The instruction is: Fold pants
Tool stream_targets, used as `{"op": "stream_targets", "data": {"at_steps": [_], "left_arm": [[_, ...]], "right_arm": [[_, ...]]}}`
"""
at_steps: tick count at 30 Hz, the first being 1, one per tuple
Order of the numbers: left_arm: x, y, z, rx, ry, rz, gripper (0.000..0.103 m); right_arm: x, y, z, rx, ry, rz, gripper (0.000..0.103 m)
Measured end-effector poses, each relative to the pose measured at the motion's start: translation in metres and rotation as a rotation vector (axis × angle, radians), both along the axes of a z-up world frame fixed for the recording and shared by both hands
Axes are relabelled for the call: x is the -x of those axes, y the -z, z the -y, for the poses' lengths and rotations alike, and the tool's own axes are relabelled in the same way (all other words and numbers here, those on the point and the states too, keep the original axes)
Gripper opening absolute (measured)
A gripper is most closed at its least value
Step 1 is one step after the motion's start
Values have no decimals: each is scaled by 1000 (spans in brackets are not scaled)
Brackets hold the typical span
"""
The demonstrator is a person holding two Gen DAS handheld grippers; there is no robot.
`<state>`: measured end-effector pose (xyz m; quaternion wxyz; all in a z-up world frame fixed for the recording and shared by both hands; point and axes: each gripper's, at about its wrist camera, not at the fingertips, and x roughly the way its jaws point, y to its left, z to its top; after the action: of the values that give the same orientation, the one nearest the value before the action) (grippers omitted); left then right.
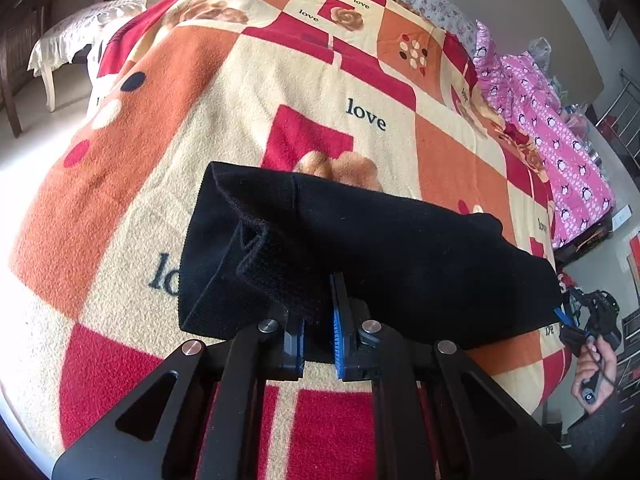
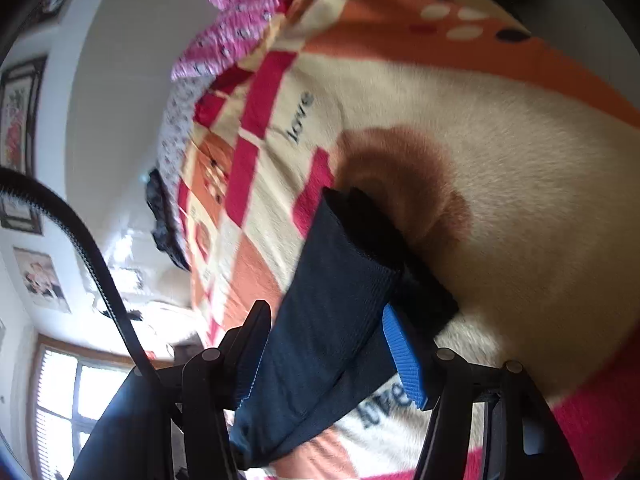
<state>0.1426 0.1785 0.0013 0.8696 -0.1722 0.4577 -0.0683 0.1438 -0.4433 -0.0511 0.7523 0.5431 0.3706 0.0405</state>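
The black pants (image 1: 384, 256) lie folded in a band across a patterned blanket (image 1: 248, 92) on a bed. My left gripper (image 1: 318, 336) is shut on the near edge of the pants, by the ribbed waistband. My right gripper (image 1: 576, 326) shows at the far right of the left wrist view, at the other end of the pants. In the right wrist view the pants (image 2: 332, 320) run between the right gripper's (image 2: 328, 364) blue pads (image 2: 402, 356), which stand well apart around the cloth; the frame is blurred.
The red, orange and cream "love" blanket covers the bed. A pink penguin-print cloth (image 1: 548, 120) lies along the right edge. A white chair (image 1: 76, 36) stands at the far left. A window (image 2: 68, 400) shows in the right wrist view.
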Motion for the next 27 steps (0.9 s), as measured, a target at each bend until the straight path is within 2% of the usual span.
{"op": "stream_targets", "data": {"at_steps": [1,3,4,5,6,7,10,13,17,21,23,27], "left_arm": [[-1,0,0,1,1,0,9],[-3,0,2,-8,-1,-4,9],[-3,1,3,-15,-4,-5,9],[-2,2,4,-21,-5,-1,9],[-2,2,6,-42,-7,2,9],[-2,2,8,-64,-7,3,8],[-1,-2,13,-121,-7,9,6],[-5,-14,13,-128,-2,42,5],[-31,-32,1,-79,-17,63,5],[-85,-42,-12,-47,-42,61,5],[-113,-44,-16,-45,-49,50,5],[-175,-39,-12,-60,-43,6,6]], "right_arm": [[-4,0,0,2,-1,7,51],[-10,0,-2,13,-18,10,43],[-12,1,-5,19,-34,10,35],[-13,1,-9,48,-63,14,21],[-15,1,-12,90,-87,10,14],[-17,-2,-18,174,-116,-6,5],[-14,-23,-35,392,-179,38,4],[-16,-45,-39,442,-191,96,4],[-38,-73,-32,436,-189,148,4],[-79,-91,-30,400,-194,171,4],[-107,-98,-32,378,-193,178,4],[-174,-108,-43,405,-188,184,4]]}}
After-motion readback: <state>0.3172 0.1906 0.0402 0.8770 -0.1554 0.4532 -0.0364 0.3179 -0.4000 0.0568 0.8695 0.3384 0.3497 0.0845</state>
